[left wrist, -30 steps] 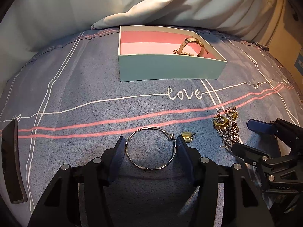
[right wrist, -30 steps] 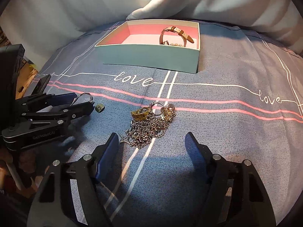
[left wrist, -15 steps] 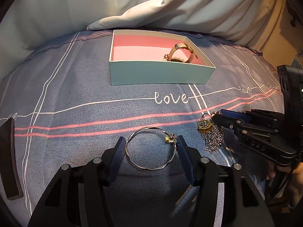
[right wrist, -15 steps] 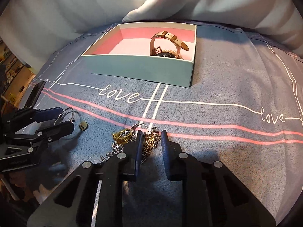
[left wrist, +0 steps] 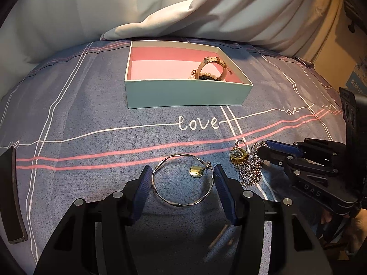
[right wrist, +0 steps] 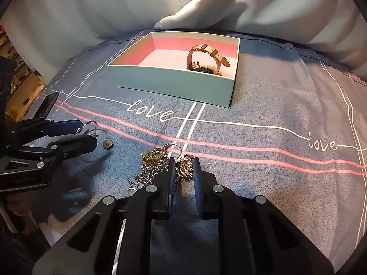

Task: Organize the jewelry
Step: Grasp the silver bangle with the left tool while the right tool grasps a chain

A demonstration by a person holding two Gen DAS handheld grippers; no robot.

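A: Where does the left gripper [left wrist: 183, 176] stand?

B: Low over the blue-grey bedspread [left wrist: 91, 114], its blue-padded fingers spread wide on either side of the silver bangle [left wrist: 182, 180]. The bangle lies flat on the cloth between them. The pads sit just beside the ring on both sides, but whether they touch it cannot be told, and nothing is lifted. A small gold charm [left wrist: 196, 172] lies inside the ring, near its right edge.

A: And the right gripper [right wrist: 182, 169]?

B: Its fingers are nearly together, closed on part of the tangled heap of chains [right wrist: 158, 171] on the bedspread. A gold-coloured cluster sits in the narrow gap between the pads. The rest of the heap, with a gold square pendant [right wrist: 153, 155] and a silver star [right wrist: 134, 184], spills to the left of the fingers, and a plain ring [right wrist: 174, 147] lies just beyond the tips.

A: Where is the box?

B: The teal box [left wrist: 183, 96] with the pink lining stands farther off, past the white word "love" and the two pink stripes. A watch with a tan strap [left wrist: 212, 67] stands on edge in its right part, with a string of pearls [left wrist: 206, 75] beside it.

A: Anything else?

B: White bedding [left wrist: 183, 6] is bunched behind the box, and a dark flat slab [left wrist: 11, 197] lies at the far left edge of the left wrist view.
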